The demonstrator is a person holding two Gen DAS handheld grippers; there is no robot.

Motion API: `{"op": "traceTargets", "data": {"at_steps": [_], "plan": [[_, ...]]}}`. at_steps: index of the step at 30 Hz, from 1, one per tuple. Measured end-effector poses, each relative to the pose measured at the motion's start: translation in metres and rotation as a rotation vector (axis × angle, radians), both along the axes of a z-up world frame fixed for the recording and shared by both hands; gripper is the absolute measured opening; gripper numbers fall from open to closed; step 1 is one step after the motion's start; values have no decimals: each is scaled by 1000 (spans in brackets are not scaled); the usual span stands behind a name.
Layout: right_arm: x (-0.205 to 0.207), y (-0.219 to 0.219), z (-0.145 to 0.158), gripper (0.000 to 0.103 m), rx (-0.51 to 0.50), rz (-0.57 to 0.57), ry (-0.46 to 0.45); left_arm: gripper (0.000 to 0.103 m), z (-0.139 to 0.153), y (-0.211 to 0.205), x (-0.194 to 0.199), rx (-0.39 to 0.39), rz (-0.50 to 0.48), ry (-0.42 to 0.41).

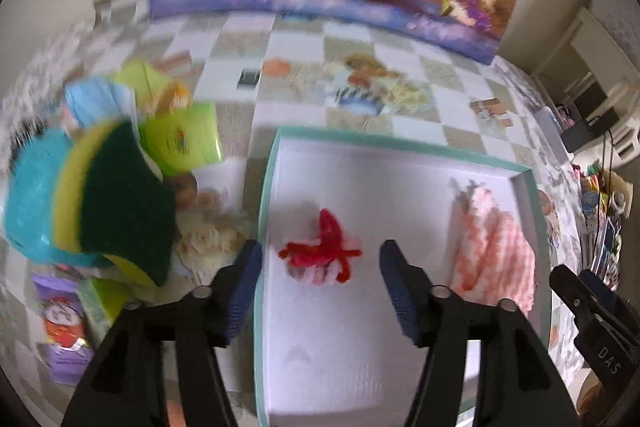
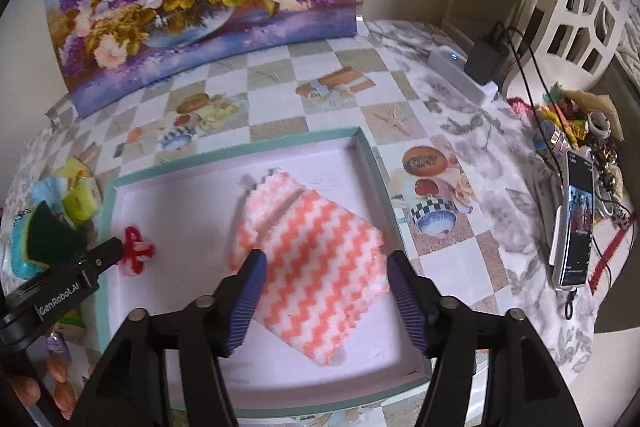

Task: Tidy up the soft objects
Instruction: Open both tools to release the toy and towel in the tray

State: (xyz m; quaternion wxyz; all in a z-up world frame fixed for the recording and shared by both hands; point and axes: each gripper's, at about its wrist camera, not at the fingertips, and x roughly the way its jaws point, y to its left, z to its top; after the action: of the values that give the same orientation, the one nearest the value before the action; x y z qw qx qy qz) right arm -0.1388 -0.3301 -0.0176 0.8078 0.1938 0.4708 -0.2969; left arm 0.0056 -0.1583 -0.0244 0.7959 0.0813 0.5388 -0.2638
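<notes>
Both tongs released, nothing between the pads. Left tongs (image 1: 320,267) hover over the red yarn piece (image 1: 322,251), which lies loose in the tray (image 1: 394,143) near its left wall. Right tongs (image 2: 326,287) straddle the pink zigzag cloth (image 2: 316,251) without pressing it; the cloth lies flat toward the tray's right wall. Both look like drop-offs: soft items collected in the tray, spaced apart so neither covers the other. Sponge stack (image 1: 100,195) and green packets (image 1: 184,139) sit on the counter (image 2: 404,115) just off the tray's left edge, likely next.
</notes>
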Motion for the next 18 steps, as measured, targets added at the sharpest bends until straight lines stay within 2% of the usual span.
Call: {"op": "traceTargets", "data": {"at_steps": [3,7,11,18], "plan": [[-1,6,9,77,-7,15,-25,78,19,2,-5,-26,-16,-44],[-1,14,14,85,-22,27,-28,85,34,10,-8,-29,-9,-82],[0,22,14,86,-22,47,-20,85,44,22,-10,-14,20,-110],[1,41,20,87,-27,85,-42,85,50,53,-8,8,113,-88]]}}
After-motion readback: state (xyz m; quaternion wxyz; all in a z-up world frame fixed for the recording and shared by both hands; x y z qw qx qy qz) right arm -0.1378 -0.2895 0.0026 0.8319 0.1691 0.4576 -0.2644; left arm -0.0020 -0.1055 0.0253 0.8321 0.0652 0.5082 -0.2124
